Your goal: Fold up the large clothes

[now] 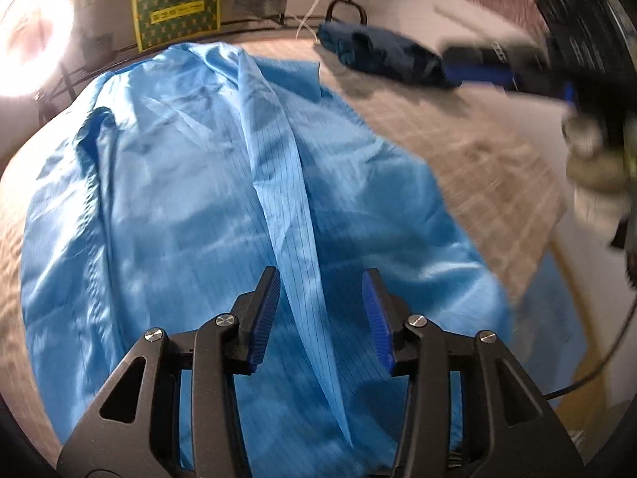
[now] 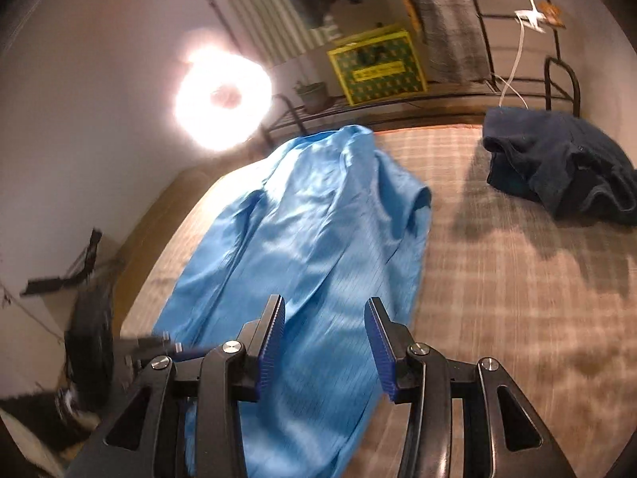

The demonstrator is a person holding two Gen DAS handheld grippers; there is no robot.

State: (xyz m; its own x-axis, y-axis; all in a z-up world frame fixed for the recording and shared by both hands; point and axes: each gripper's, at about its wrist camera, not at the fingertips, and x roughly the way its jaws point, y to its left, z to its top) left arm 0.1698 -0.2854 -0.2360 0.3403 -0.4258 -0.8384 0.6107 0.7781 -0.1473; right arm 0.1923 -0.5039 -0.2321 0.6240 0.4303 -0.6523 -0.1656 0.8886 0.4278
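Across the plaid-woven bed cover [image 2: 517, 279] we find a glossy light-blue pinstriped garment [image 1: 179, 199] spread lengthwise, wrinkled, with one raised crease running down its middle. We record the left gripper [image 1: 321, 283] and right gripper [image 2: 324, 310] both released above it, ribbed blue pads apart and grasping nothing. Well apart lies a crumpled dark navy garment [image 2: 557, 167].

Bed [image 2: 517, 298] with a beige checked cover, light blue garment [image 2: 310, 231] spread lengthwise along one side (wrinkled, a ridge down its middle), dark navy garment [image 2: 557, 167] bundled well apart
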